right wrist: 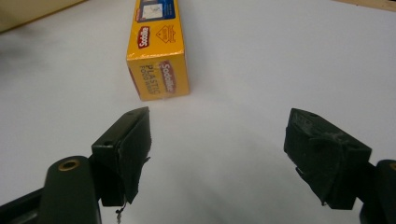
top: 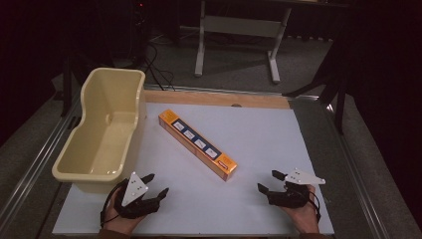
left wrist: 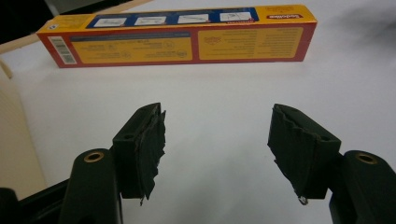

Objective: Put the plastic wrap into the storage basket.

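A long yellow box (top: 197,144) lies flat on the white sheet covering the bench (top: 259,134), set on a slant with its far end toward the back left and its near end toward the front right. A cream plastic tub (top: 102,132) stands at the left edge of the bench, just beside the box's far end but apart from it. The left hand-held gripper (top: 156,185) rests low at the front left, close against the tub's near corner, held in a hand (top: 118,215) that comes in from the bottom edge; its jaws point forward and to the right, toward the box, and stand wide apart with nothing between them. In the left gripper view (left wrist: 217,135) the box's long side (left wrist: 177,35) runs across the top, well ahead of the tips. The right hand-held gripper (top: 271,181) sits at the front right, its hand (top: 303,214) angled so the jaws point left toward the box's near end; they too are spread wide and empty. In the right gripper view (right wrist: 217,140) the box's end face (right wrist: 159,74) lies just ahead of the left jaw.
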Tool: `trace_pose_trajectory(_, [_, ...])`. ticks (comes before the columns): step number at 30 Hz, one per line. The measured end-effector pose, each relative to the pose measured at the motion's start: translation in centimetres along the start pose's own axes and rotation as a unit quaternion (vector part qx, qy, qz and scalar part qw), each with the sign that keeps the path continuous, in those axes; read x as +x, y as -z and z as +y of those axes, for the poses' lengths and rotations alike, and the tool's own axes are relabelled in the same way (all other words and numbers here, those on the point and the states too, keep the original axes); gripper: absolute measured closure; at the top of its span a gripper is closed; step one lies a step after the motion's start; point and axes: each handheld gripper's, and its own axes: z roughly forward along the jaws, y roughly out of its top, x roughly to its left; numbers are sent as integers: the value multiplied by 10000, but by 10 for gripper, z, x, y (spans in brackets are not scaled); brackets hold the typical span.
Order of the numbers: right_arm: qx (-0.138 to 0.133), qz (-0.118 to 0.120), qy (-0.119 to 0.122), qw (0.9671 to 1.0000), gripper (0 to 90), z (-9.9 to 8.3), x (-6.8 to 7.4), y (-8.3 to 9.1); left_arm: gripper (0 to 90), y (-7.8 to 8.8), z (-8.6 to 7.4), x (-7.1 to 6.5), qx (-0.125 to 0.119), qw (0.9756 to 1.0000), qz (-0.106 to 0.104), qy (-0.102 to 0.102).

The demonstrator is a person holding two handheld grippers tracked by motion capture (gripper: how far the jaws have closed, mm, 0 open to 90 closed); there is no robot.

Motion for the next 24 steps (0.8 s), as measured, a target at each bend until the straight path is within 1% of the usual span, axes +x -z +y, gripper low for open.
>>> trace_pose_trajectory(5, [38,44,-22,10000,226,1,1,-4,352,0,1,0,-108,9999,-47,41])
trace_pose_trajectory(6, [37,72,26,10000,227,4,5,-7,346,0,1,1,-118,9999,-62,48])
trace_pose_trajectory(7, [39,68,34,10000,228,4,7,-8,340,-2,1,1,-106,9999,-50,100])
trace_pose_trajectory(11, [55,60,23,10000,227,7,12,-10,336,-3,0,1,-98,9999,-64,94])
trace_pose_trajectory(15, [-8,80,35,10000,219,14,16,-14,336,-7,0,1,-63,9999,-30,85])
trace_pose_trajectory(20, [10,146,90,9999,211,21,18,-22,329,-9,0,2,-71,9999,11,131])
trace_pose_trajectory(21, [57,197,143,9997,205,24,18,-29,325,-9,0,2,-72,9999,22,149])
trace_pose_trajectory(23, [110,224,171,9995,203,27,20,-35,325,-9,0,2,-66,9999,26,149])
trace_pose_trajectory(24, [110,224,171,9995,203,27,20,-35,325,-9,0,2,-71,9999,29,141])
